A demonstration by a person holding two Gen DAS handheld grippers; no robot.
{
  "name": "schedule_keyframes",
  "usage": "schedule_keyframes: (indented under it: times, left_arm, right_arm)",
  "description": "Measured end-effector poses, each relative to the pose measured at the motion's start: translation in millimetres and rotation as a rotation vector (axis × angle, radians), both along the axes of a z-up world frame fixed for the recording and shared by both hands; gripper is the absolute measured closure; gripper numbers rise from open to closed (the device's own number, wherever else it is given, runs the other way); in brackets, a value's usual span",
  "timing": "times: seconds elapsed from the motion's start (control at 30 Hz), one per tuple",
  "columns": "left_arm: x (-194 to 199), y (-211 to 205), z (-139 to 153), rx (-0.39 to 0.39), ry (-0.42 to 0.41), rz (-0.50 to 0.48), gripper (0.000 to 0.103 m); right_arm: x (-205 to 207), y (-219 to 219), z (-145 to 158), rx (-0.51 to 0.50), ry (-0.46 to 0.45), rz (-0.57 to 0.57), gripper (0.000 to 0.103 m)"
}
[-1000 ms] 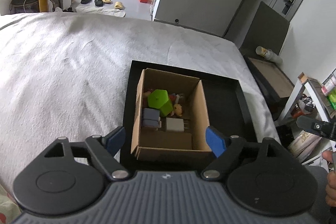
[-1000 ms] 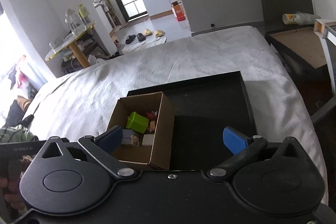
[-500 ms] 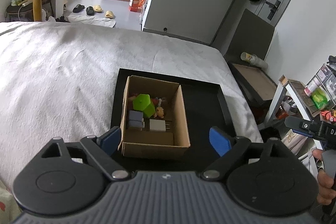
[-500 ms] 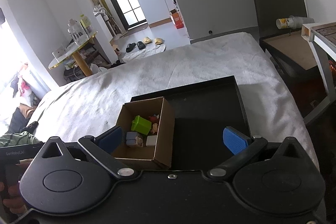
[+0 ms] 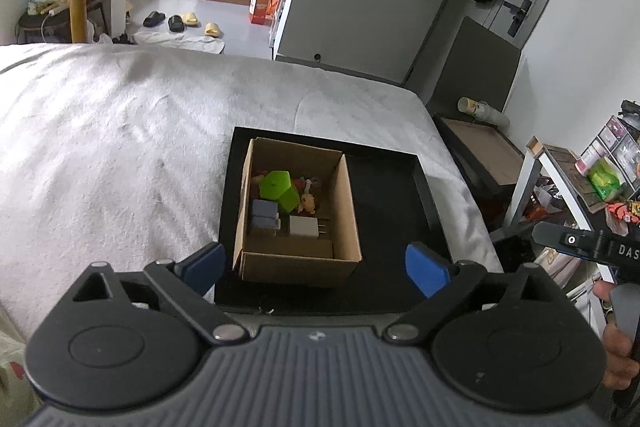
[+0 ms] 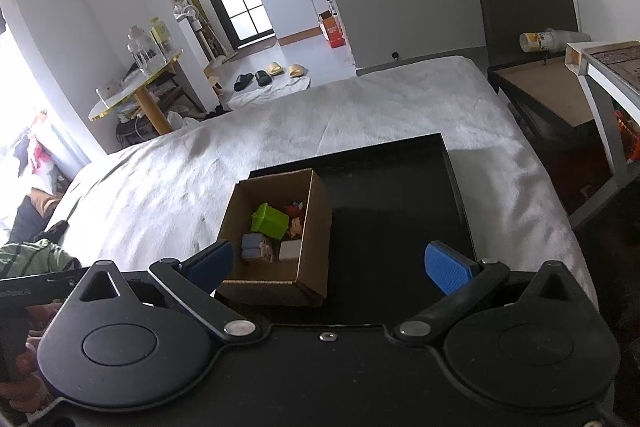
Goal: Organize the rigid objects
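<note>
An open cardboard box (image 5: 296, 259) (image 6: 316, 227) stands in the left half of a black tray (image 5: 392, 203) (image 6: 392, 207) on a white bed. Inside it lie a green block (image 5: 278, 187) (image 6: 270, 221), a grey-blue piece (image 5: 264, 215) (image 6: 254, 245), a white charger plug (image 5: 306, 226) (image 6: 289, 250) and small toy figures (image 5: 307, 202). My left gripper (image 5: 316, 267) hovers above and in front of the box, its jaws opening wide with nothing between them. My right gripper (image 6: 328, 265) hangs open and empty near the tray's front edge.
The white bed (image 5: 120, 147) spreads to the left and behind the tray. A dark low table with a cardboard top (image 5: 484, 147) (image 6: 548, 83) stands beyond the bed's right edge, with a shelf of clutter (image 5: 592, 179) beside it. The other hand's gripper (image 5: 588, 247) shows at right.
Both grippers have drawn back and upward, so box and tray look smaller and farther. The left gripper's fingers have spread wider apart. The box's contents have not moved.
</note>
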State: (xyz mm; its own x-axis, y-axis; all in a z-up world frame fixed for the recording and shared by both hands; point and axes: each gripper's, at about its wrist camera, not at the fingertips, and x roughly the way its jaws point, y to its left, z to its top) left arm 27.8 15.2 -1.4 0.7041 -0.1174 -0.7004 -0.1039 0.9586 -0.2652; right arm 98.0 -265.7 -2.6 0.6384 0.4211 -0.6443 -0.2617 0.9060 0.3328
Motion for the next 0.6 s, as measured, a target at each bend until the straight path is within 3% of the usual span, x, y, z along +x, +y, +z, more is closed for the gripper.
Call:
schedule_keyframes:
  times: [0.47,0.6]
  left_arm:
    - [-22.7,-22.4,6.7,0.089,-0.008,-0.029,0.003]
    - [-24.4,-22.8,7.2,0.080,-0.009,-0.025,0.003]
  right_arm:
    - [-14.4,-2.3,5.9,-0.046,0.015,-0.053,0.000]
    - [-19.5,-2.4,3.9,-0.048,0.022,-0.066,0.000]
